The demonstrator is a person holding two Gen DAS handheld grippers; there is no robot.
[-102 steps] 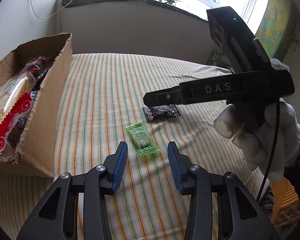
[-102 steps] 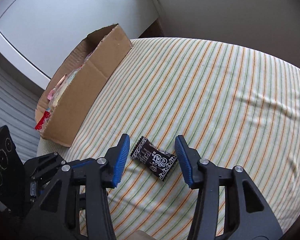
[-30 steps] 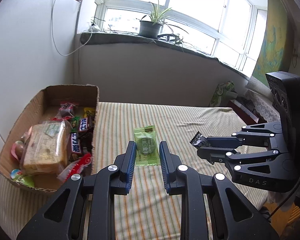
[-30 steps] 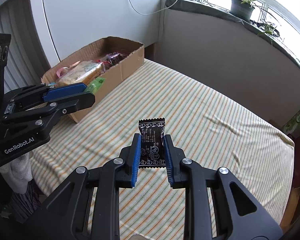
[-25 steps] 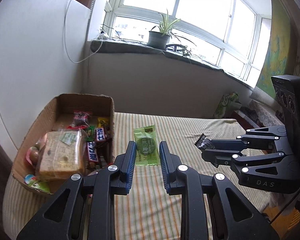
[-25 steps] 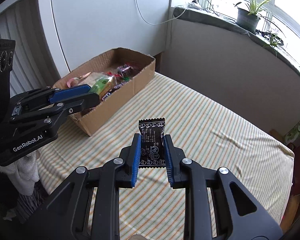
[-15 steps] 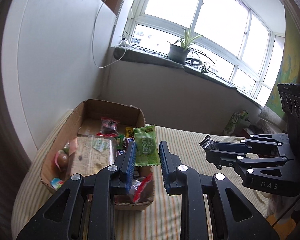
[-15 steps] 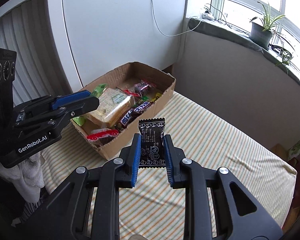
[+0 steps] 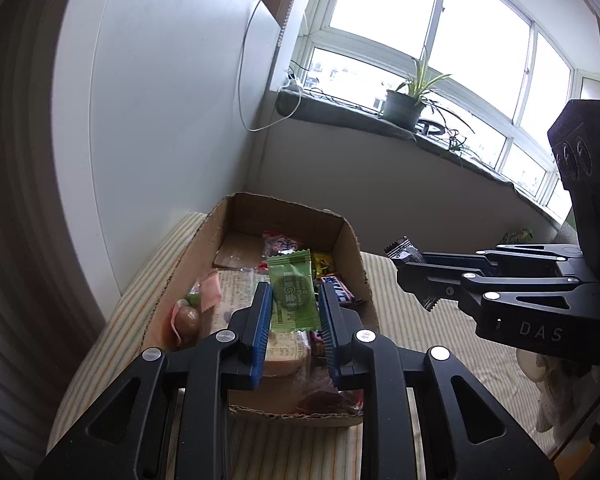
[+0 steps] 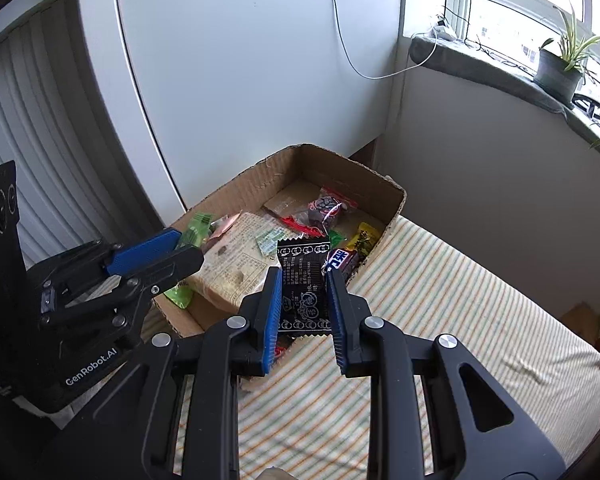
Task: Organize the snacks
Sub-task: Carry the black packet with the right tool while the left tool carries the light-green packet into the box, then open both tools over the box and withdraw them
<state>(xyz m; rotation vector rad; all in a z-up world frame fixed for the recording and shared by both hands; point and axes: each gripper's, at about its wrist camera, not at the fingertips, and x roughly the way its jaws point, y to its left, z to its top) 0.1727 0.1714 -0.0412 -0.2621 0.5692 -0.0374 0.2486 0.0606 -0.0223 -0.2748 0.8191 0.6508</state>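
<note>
In the left wrist view, a green packet (image 9: 293, 293) is held upright between the blue pads of the left gripper (image 9: 294, 312) at frame centre, above the open box (image 9: 352, 248). The printing on the packet is too blurred to be read. At right of that frame the right gripper (image 9: 410, 270) is seen side-on, with "DAS" printed on its body and the crimped end of a black packet (image 9: 400, 249) showing at its tip, beside the box's right wall.

In the right wrist view, the black packet (image 10: 303, 292) is clamped upright between the right gripper (image 10: 304, 300) pads at lower centre; white ring patterns and lines of small print are seen on it, none legible. It is held over the near corner of the box (image 10: 396, 196), above the striped cloth (image 10: 460, 300). At left the left gripper (image 10: 180, 256) is marked "GenRobot.AI", with the green packet (image 10: 194, 230) sticking out of its grip over the box. Inside the box a printed bread bag (image 10: 236, 260), a red-edged wrapper (image 10: 324, 208), a yellow packet (image 10: 364, 238) and a bar (image 10: 342, 260) with white lettering on blue are seen. A potted plant (image 10: 560, 64) stands on the sill at upper right.
</note>
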